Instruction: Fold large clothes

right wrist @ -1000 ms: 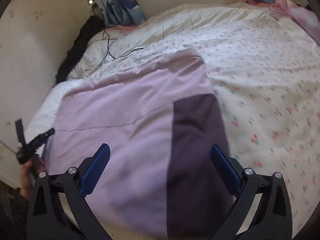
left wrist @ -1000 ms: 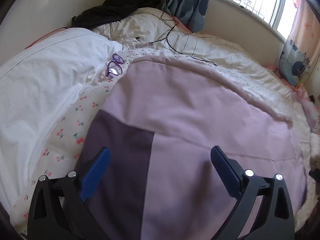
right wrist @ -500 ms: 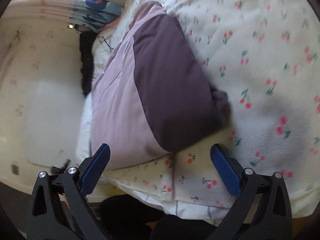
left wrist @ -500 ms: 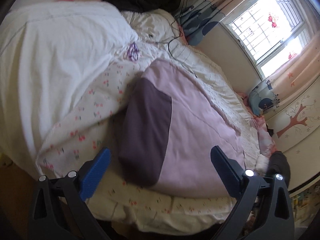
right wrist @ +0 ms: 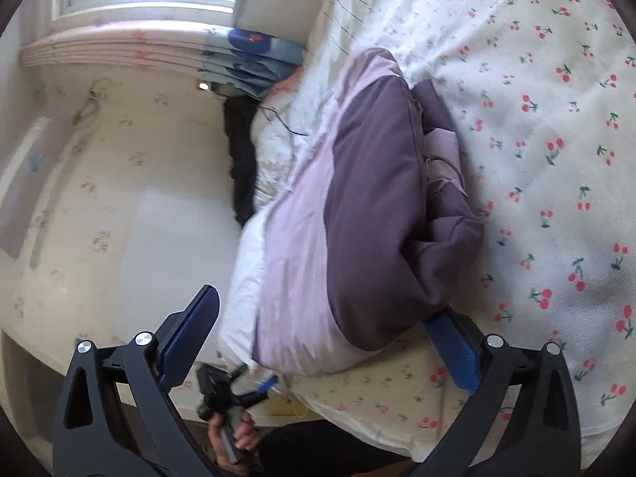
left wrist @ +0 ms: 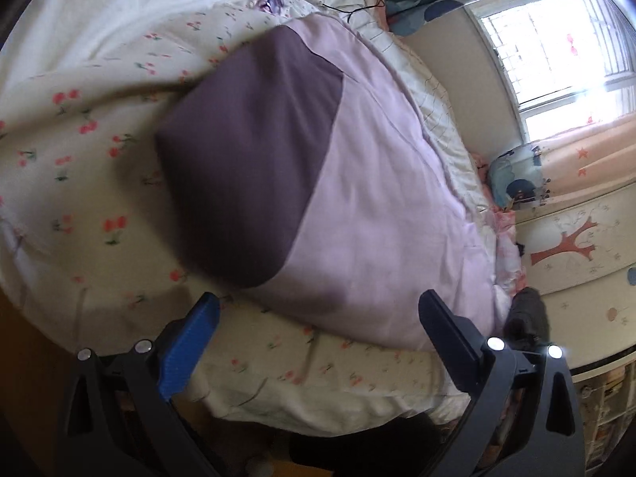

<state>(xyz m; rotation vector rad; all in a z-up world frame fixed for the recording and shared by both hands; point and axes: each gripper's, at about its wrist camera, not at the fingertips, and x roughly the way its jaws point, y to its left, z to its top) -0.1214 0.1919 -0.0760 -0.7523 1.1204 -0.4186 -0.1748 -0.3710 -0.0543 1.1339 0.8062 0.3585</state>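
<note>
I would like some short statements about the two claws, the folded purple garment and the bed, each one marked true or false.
1. The left claw is open and holds nothing. True.
2. The right claw is shut on the garment. False: it is open; its fingers stand wide apart near the near edge of the garment.
3. The garment has a dark purple part and a light lilac part. True.
4. The garment lies on the floor. False: it lies on the cherry-print bedcover.
5. A window shows in the left wrist view. True.
6. The bedcover is plain blue. False: it is pale with red cherries.
</note>
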